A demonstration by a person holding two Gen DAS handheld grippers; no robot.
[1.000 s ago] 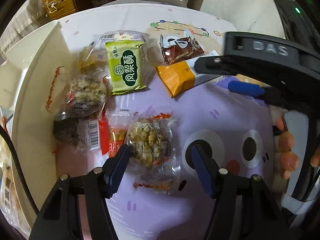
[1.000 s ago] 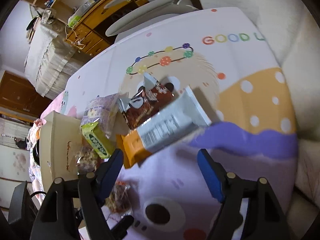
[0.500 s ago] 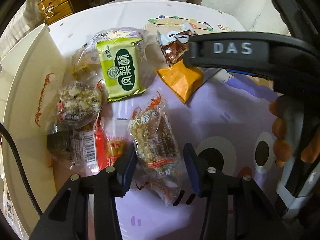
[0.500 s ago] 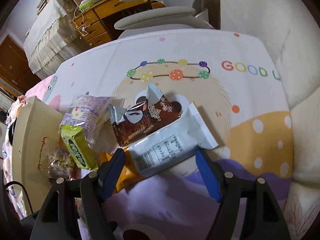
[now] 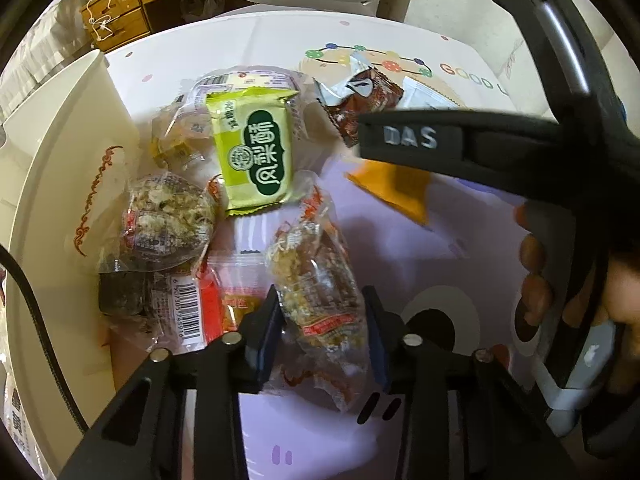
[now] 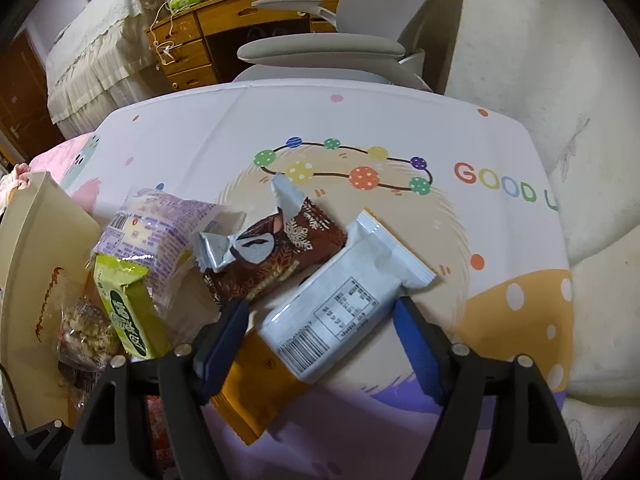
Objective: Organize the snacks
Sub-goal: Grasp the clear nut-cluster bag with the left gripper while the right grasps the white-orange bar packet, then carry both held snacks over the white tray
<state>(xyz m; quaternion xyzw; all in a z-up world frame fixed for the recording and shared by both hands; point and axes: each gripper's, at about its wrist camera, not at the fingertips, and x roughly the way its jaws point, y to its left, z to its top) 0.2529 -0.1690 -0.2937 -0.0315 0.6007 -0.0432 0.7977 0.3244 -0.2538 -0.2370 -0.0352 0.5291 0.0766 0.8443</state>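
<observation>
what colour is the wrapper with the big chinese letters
Lime green with a dark green label, the green snack pack; clearest in the left wrist view.

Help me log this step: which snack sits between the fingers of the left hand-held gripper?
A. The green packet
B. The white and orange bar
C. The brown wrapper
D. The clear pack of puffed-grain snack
D: the left wrist view shows the left hand-held gripper with its blue pads closed against the clear pack; the green packet lies farther off.

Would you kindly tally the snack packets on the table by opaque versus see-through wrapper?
Opaque: 3: green packet, brown packet, orange-and-white packet
See-through: 6: purple-printed bag, yellowish packet, round nut cake, barcoded dark packet, red packet, nut bar
Total: 9
</observation>
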